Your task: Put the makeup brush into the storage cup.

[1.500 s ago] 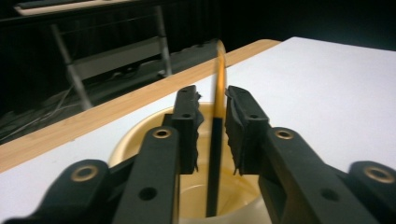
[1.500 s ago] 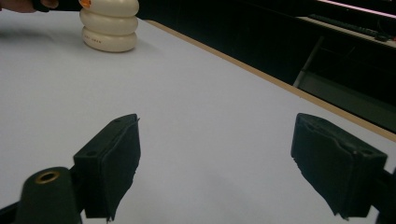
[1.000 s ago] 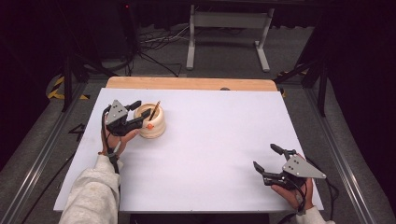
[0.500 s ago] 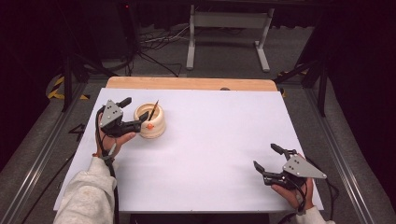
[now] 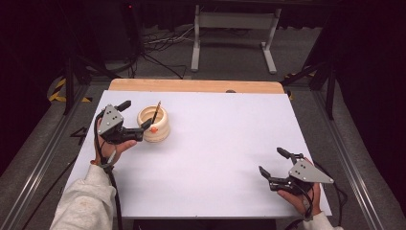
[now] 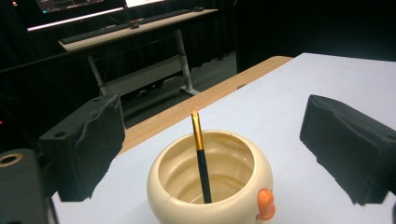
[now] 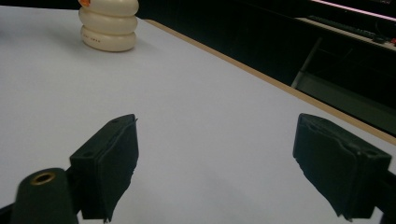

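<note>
A cream round pot (image 5: 153, 125) with a small orange beak stands at the left of the white table (image 5: 215, 143). A black pen with a gold tip (image 5: 156, 111) leans inside it, free of any grip. Just left of the pot, my left gripper (image 5: 136, 114) is open; its jaws have just been opening. In the left gripper view the pot (image 6: 210, 186) and the pen (image 6: 201, 158) sit ahead between the spread jaws of the left gripper (image 6: 212, 123), with neither pad touching them. My right gripper (image 5: 271, 160) rests open and empty near the front right corner. Its view faces the pot (image 7: 109, 25) across bare table, the right gripper (image 7: 226, 151) holding nothing.
A wooden strip (image 5: 191, 85) borders the table's far edge. Behind it on the floor are a metal stand (image 5: 232, 33) and loose cables (image 5: 158, 45). Rails run along both sides of the table. A desk with keyboards (image 6: 130, 28) stands beyond.
The left gripper has drawn back to the left from over the pot and spread its jaws, and the pen now stands free in the pot. The right gripper has stayed put.
</note>
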`<state>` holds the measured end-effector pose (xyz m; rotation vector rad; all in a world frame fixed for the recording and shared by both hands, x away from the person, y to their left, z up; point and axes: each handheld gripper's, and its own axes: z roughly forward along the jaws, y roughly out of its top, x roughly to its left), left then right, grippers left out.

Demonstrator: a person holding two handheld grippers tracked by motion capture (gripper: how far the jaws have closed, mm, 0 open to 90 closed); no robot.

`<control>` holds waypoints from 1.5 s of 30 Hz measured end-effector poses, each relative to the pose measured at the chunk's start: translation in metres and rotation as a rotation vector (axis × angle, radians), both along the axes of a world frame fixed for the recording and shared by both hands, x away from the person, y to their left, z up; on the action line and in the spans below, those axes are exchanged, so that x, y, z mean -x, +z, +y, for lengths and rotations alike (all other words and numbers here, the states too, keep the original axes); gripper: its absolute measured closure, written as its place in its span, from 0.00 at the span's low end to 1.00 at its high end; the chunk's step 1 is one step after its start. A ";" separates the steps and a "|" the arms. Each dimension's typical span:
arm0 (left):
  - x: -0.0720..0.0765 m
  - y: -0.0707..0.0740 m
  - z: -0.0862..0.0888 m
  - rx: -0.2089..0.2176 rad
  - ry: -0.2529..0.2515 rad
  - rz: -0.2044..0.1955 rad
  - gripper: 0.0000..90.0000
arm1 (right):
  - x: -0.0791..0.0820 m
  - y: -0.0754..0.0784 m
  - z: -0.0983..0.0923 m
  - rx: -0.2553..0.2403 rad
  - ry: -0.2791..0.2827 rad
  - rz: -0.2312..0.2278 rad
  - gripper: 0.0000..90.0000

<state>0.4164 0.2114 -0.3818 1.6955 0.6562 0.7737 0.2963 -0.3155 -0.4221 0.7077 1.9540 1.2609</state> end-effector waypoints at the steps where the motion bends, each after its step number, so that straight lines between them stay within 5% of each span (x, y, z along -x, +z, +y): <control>1: 0.001 0.000 0.000 -0.003 0.000 0.001 0.07 | 0.000 0.000 0.000 -0.002 0.000 0.000 0.16; 17: 0.018 -0.001 0.003 -0.035 -0.047 -0.023 0.03 | 0.000 0.000 0.003 0.007 -0.020 -0.007 0.04; 45: 0.045 -0.003 0.003 -0.057 -0.093 -0.051 0.02 | 0.000 -0.001 0.003 0.022 -0.028 -0.016 0.04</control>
